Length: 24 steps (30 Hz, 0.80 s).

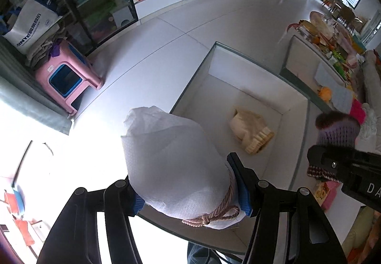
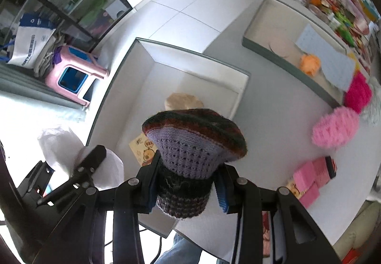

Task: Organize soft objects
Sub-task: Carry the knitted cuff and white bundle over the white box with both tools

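Observation:
My left gripper (image 1: 190, 195) is shut on a white fabric pouch (image 1: 173, 164) tied with a pink cord, held over the near left corner of a white open box (image 1: 295, 126). A cream knitted item (image 1: 250, 130) lies inside that box. My right gripper (image 2: 185, 183) is shut on a purple and brown knitted hat (image 2: 193, 145), which hangs above the box (image 2: 133, 73) near its front. That hat (image 1: 338, 133) and right gripper also show at the right of the left wrist view. The white pouch (image 2: 62, 147) appears at the left of the right wrist view.
A second shallow box (image 2: 262, 26) holds an orange plush (image 2: 309, 64) and a blue cloth. Pink knitted pieces (image 2: 335, 126) and pink packets (image 2: 312, 176) lie on the table at right. A pink stool (image 1: 69, 76) and glass cabinet stand on the floor to the left.

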Available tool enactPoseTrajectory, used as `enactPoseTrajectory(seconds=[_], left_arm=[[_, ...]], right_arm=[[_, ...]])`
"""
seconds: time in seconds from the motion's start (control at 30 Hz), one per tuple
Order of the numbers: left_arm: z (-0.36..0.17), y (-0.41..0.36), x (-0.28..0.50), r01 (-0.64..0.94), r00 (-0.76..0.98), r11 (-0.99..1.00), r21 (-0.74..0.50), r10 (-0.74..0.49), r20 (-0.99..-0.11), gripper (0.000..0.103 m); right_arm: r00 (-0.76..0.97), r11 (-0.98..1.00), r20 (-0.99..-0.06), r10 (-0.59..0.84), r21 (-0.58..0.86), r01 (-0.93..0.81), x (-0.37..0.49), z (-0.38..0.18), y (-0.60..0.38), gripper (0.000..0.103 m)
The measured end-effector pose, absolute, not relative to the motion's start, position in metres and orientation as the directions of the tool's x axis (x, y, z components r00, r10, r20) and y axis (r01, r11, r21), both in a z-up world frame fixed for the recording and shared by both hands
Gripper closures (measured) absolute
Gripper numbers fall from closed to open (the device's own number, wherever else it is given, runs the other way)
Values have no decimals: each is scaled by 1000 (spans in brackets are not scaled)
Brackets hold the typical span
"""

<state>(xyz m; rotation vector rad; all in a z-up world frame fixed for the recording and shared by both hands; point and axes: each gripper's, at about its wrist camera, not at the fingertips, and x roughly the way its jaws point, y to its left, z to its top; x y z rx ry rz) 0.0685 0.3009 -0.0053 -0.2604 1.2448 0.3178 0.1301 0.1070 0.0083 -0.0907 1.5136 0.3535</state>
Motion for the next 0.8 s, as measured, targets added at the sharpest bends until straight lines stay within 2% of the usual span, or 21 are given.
enactPoseTrajectory(seconds=[0.8], left_arm=[[-36,303,86,-370,235,929,-6,87,-968,41]], right_arm=[[-9,943,-993,121,117,-312,146,-17,131,60]])
